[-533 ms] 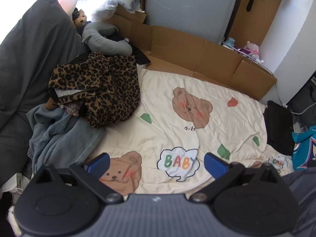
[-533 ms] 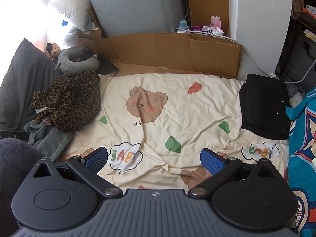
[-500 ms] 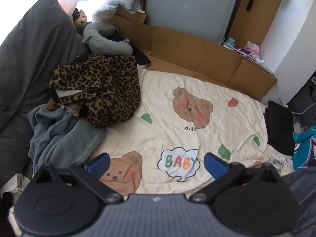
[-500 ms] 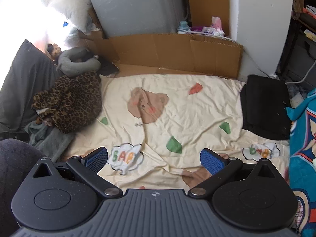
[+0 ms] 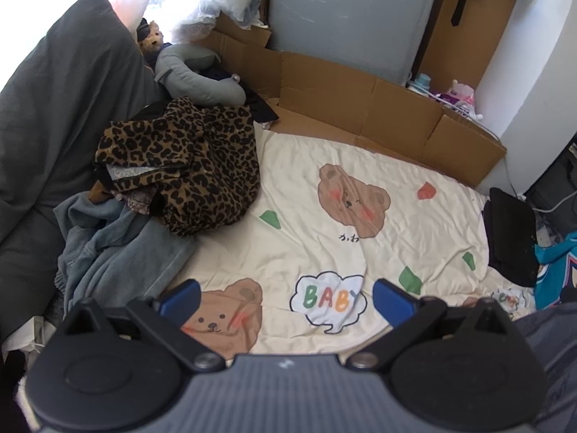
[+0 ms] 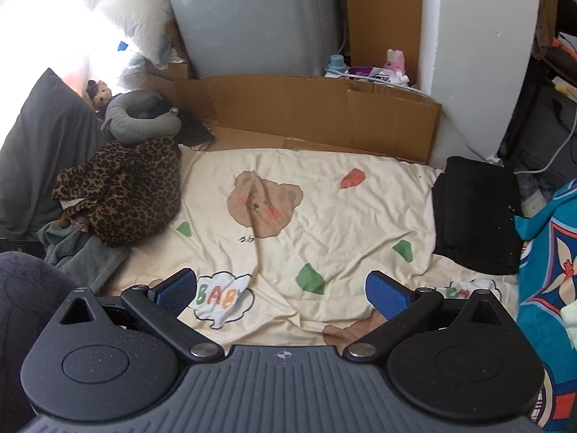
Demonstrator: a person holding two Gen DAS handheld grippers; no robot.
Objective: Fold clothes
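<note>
A heap of clothes lies at the left of the bed: a leopard-print garment [image 5: 194, 158] [image 6: 126, 195] on top of a grey-blue garment [image 5: 115, 252] [image 6: 79, 252]. A folded black garment [image 5: 508, 234] [image 6: 476, 216] lies at the right edge of the cream bear-print sheet [image 5: 324, 187] [image 6: 324, 209]. My left gripper [image 5: 286, 297] is open and empty above the sheet's near part. My right gripper [image 6: 281, 288] is open and empty, also above the near part of the sheet.
A cardboard wall [image 5: 360, 108] [image 6: 306, 108] borders the far side. A dark grey pillow [image 5: 54, 101] and a grey neck pillow [image 5: 194, 75] lie at the left. A teal patterned cloth [image 6: 548, 270] is at the right.
The right wrist view has shifted slightly, so the sheet sits a little to the right and lower. The left gripper has hardly moved. Both grippers stay open.
</note>
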